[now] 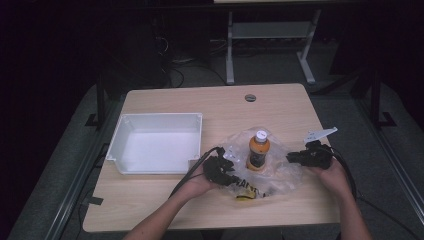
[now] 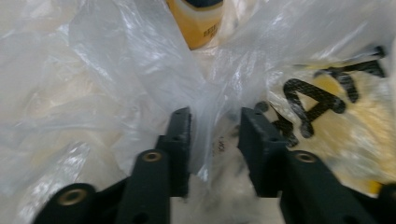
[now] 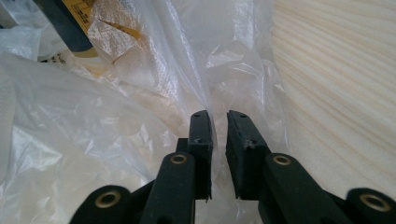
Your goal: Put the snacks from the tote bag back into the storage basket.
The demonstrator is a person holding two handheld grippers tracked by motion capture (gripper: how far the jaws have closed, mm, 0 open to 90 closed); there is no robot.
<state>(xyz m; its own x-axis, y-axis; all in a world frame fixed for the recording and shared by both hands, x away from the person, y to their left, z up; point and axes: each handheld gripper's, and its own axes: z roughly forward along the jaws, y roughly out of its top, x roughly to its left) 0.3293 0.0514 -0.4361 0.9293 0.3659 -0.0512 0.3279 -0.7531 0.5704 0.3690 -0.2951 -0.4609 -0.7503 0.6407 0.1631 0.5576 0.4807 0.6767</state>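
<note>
Two forearms are seen entering from the bottom edge of the high view, each hand wrapped around a gripper that is laid low over the wooden table (image 1: 165,190). The left hand (image 1: 200,184) is angled inward to the right, so that the left gripper (image 1: 231,172) is directed at the near left edge of a crumpled clear plastic bag (image 1: 280,177). The right hand (image 1: 334,175) is turned inward to the left, and the right gripper (image 1: 290,158) is pointed at the bag's right edge, with its grey plate (image 1: 320,134) raised behind it. The bag is spread flat near the middle of the table, and an orange bottle (image 1: 258,151) with a white cap is stood upright on it, between the two grippers. In the left gripper view the jaws are held clearly apart; a fold of the bag (image 2: 140,79) is seen between them, lying against the left jaw, while the other jaw is kept off it, so nothing is clamped. The bottle's base (image 2: 201,23) is seen beyond them, and black lettering on yellow is printed on the film to the right. In the right gripper view the jaws are separated by a narrow gap, with a thin ridge of the bag (image 3: 140,116) rising at that gap; whether the film is pinched cannot be told. A white tray (image 1: 125,150) is placed to the left of the bag, well apart from the right gripper.
</note>
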